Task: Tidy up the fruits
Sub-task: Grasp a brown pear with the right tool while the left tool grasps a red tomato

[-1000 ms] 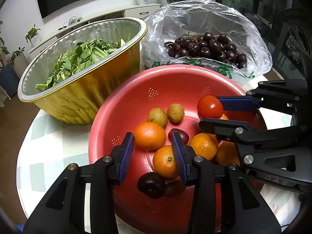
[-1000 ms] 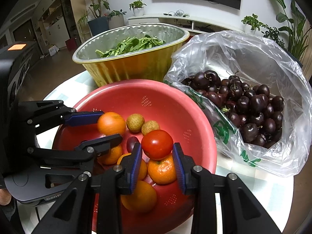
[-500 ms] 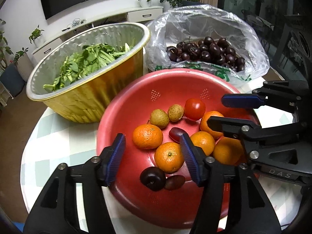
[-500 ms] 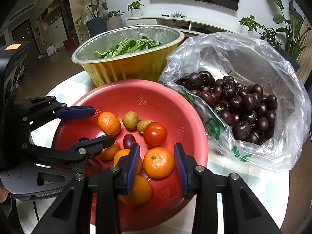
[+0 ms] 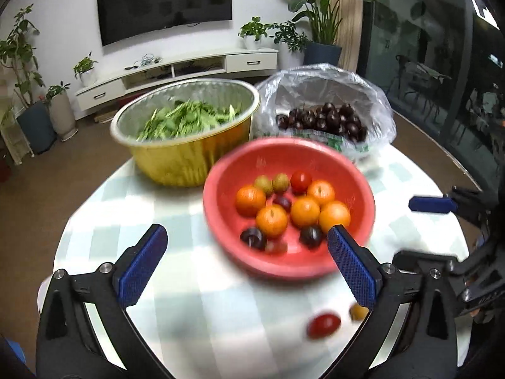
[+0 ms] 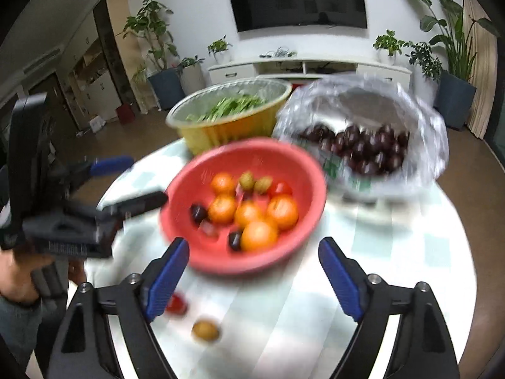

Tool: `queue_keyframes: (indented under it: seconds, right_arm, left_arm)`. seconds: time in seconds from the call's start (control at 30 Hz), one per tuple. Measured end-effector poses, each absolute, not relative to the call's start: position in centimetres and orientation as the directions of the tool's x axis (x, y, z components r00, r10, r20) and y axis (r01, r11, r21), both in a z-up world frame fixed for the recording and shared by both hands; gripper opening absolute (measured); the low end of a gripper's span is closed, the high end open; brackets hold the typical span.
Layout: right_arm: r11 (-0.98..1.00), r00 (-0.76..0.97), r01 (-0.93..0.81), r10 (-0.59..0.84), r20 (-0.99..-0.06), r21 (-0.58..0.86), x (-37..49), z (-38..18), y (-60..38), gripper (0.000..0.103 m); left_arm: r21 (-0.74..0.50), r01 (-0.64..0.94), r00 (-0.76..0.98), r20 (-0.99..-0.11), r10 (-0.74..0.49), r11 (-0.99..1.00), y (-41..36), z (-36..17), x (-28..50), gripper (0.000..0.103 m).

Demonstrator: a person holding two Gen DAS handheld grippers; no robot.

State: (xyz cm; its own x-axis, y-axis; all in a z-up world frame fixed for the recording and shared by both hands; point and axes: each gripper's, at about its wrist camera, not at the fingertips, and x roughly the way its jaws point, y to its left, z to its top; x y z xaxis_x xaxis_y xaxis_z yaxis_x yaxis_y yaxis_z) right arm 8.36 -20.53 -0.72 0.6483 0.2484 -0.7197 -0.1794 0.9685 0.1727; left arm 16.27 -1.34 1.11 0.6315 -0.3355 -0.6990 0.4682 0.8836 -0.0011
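A red colander bowl [image 5: 221, 214] [image 6: 300, 170] on the round table holds several oranges [image 5: 271, 221] [image 6: 258, 235], a tomato [image 5: 300, 181], two longans [image 5: 280, 182] and dark plums [image 5: 252, 237]. A loose tomato [image 5: 323, 325] [image 6: 176, 304] and a small brown longan [image 5: 358, 311] [image 6: 205, 331] lie on the table in front of the bowl. My left gripper [image 5: 246, 265] is wide open and empty, pulled back from the bowl. My right gripper [image 6: 252, 279] is wide open and empty, also short of the bowl.
A gold foil basin [image 5: 189, 158] [image 6: 227, 132] of green leaves stands behind the bowl. A clear plastic bag [image 5: 322, 82] [image 6: 423, 117] of dark cherries sits at the back right. The table has a pale checked cloth [image 5: 195, 309].
Both grippers have drawn back and up from the bowl and opened wider. The tomato stays in the bowl. A loose tomato and longan on the table have come into view.
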Motion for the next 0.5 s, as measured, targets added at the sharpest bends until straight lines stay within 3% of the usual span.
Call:
queue_keyframes:
  seconds: [0.2, 0.5]
  right_arm:
    - [0.962, 0.566, -0.204, 0.268, -0.780, 0.182, 4.5, -4.4, -18.7, 0.086]
    - [0.962, 0.512, -0.238, 0.240, -0.825, 0.132, 4.8, -6.4, -16.3, 0.067]
  left_arm:
    - [-0.019, 0.437, 0.589, -0.749, -0.302, 0.899, 0.6, -2.0, 11.0, 0.103]
    - [-0.050, 0.388, 0.545, -0.793, -0.273, 0.920, 2.6, -4.8, 6.2, 0.103]
